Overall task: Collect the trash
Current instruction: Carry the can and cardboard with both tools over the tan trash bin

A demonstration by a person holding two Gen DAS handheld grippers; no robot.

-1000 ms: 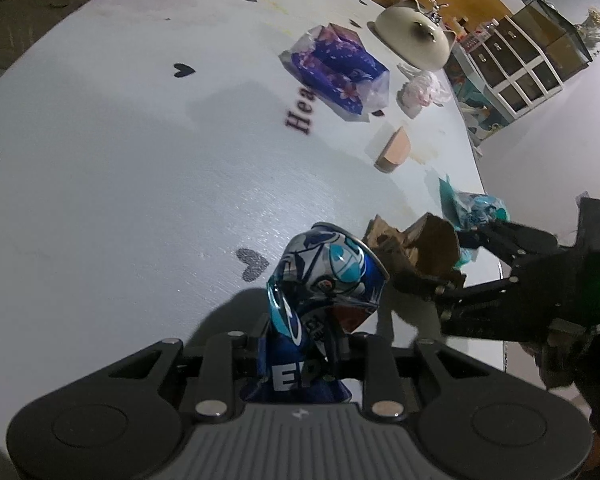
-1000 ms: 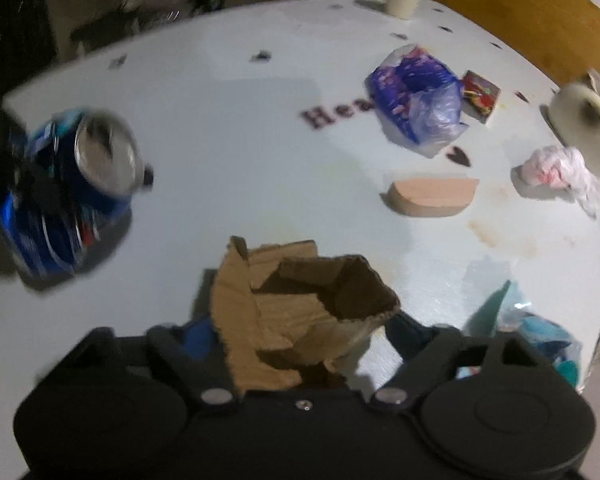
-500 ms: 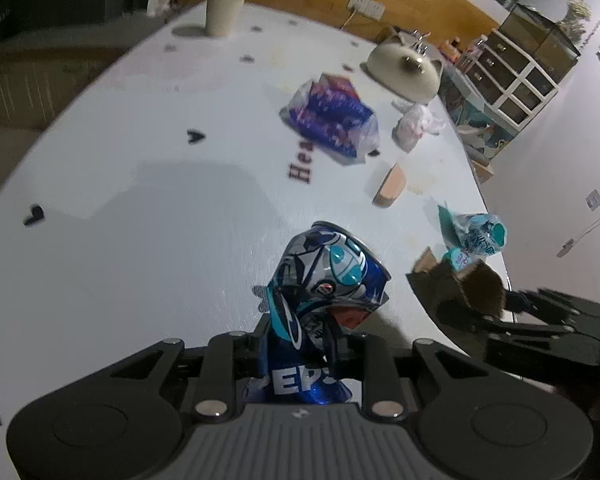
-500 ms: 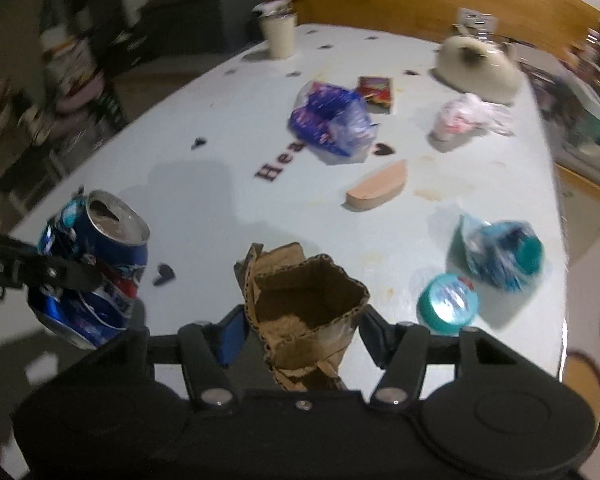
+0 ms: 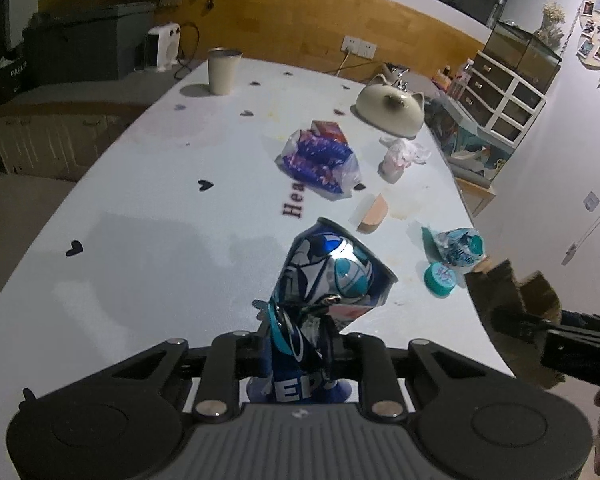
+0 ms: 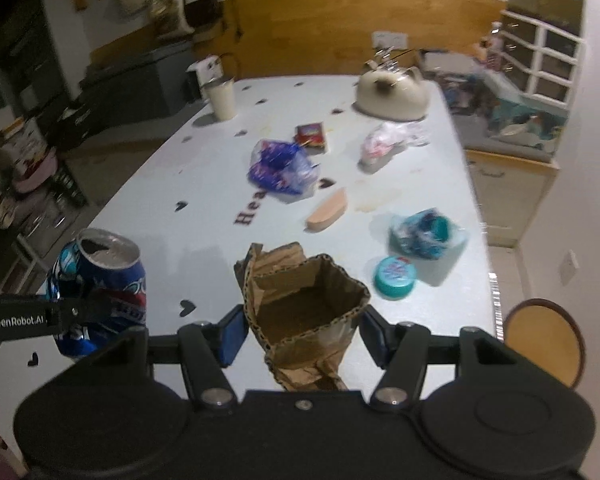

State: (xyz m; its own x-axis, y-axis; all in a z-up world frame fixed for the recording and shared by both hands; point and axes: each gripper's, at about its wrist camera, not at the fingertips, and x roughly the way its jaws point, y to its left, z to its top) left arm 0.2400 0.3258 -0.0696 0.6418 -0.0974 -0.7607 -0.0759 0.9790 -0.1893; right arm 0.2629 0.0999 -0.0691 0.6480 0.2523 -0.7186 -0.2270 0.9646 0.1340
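Note:
My left gripper (image 5: 298, 344) is shut on a crushed blue Pepsi can (image 5: 328, 276) and holds it above the near end of the white table (image 5: 140, 208). The can also shows at the left of the right wrist view (image 6: 100, 276). My right gripper (image 6: 300, 328) is shut on a crumpled brown cardboard piece (image 6: 304, 300), held above the table's near right edge; it shows at the right of the left wrist view (image 5: 512, 300).
On the table lie a purple snack bag (image 5: 320, 164), a red packet (image 6: 311, 135), a crumpled white tissue (image 5: 400, 156), a tan wedge (image 5: 374, 212), a teal wrapper (image 5: 456, 246), a teal lid (image 5: 440, 278), a cream cup (image 5: 222, 70) and a cat-shaped pot (image 5: 392, 106). A round stool (image 6: 544, 340) stands off the right edge.
Both grippers have risen and pulled back from the table with the can and the cardboard held. More of the room and the table's far end show now.

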